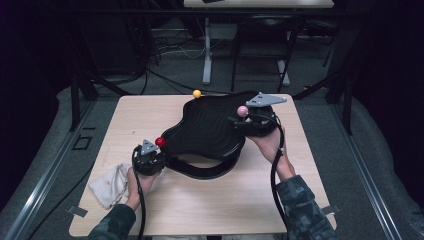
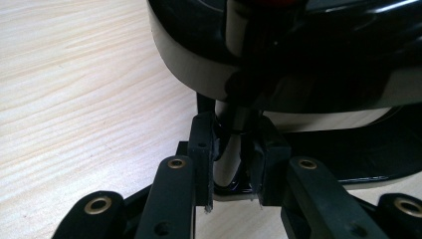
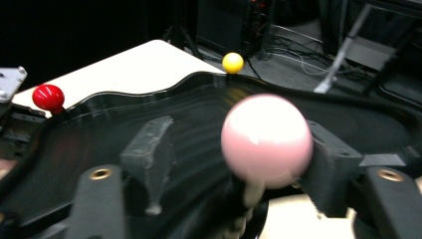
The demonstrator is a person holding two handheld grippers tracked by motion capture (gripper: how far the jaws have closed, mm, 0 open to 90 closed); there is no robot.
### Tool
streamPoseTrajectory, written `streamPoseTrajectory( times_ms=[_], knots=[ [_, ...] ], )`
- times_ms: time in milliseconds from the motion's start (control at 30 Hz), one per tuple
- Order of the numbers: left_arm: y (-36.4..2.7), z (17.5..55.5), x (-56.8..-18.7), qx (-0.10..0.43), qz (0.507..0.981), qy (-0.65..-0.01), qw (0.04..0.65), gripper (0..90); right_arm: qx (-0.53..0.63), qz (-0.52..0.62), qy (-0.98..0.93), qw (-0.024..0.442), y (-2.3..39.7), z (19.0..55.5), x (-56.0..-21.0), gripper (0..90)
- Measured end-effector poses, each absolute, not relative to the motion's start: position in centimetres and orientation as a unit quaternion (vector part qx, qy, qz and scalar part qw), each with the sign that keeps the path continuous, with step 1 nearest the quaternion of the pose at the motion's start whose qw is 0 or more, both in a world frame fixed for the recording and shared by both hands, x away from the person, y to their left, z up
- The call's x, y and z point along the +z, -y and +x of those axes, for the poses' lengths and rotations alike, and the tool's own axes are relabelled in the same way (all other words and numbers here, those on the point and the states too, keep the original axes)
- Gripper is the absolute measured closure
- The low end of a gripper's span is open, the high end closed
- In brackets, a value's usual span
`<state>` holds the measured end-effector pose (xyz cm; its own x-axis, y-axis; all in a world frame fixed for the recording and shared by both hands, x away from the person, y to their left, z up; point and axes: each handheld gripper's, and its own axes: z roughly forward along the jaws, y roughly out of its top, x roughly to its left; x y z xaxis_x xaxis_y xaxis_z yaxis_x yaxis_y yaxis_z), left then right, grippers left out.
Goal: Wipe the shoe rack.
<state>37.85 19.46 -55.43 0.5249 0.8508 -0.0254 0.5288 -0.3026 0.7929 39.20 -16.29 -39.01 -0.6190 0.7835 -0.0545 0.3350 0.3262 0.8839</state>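
Observation:
A glossy black ribbed tray with a wavy outline rests over a black ring base in the middle of the table. Three ball knobs stand at its rim: yellow at the far side, pink at the right, red at the left. My left gripper is at the tray's left corner, shut on a shiny black post under the rim. My right gripper stands open around the pink knob, which sits close to the right-hand finger. In the right gripper view the red knob and the yellow knob lie beyond.
A crumpled white cloth lies at the table's near left, beside my left hand. The light wooden table has bare wood in front of the tray. Beyond the far edge are dark floor, cables and table legs.

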Motion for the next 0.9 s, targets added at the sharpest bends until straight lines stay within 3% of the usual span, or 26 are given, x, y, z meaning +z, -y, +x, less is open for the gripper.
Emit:
streamPoseTrajectory(
  times_ms=[200, 533, 733, 900],
  knots=[
    [-19.3, 37.4, -55.4, 0.207, 0.781, -0.443, 0.389, 74.2, 0.460, 0.382, -0.771, 0.222, 17.9, 35.1, -38.9, 15.5],
    [-19.2, 36.9, -55.4, 0.206, 0.784, -0.439, 0.388, 74.3, 0.446, 0.345, -0.803, 0.192, 16.9, 31.0, -39.3, 13.2],
    [-18.9, 36.5, -55.5, 0.204, 0.787, -0.427, 0.396, 74.4, 0.438, 0.349, -0.805, 0.194, 16.6, 31.2, -40.2, 9.2],
    [-18.0, 35.9, -55.7, 0.204, 0.791, -0.411, 0.404, 74.5, 0.433, 0.372, -0.795, 0.206, 17.3, 32.0, -41.0, 12.4]
  ],
)
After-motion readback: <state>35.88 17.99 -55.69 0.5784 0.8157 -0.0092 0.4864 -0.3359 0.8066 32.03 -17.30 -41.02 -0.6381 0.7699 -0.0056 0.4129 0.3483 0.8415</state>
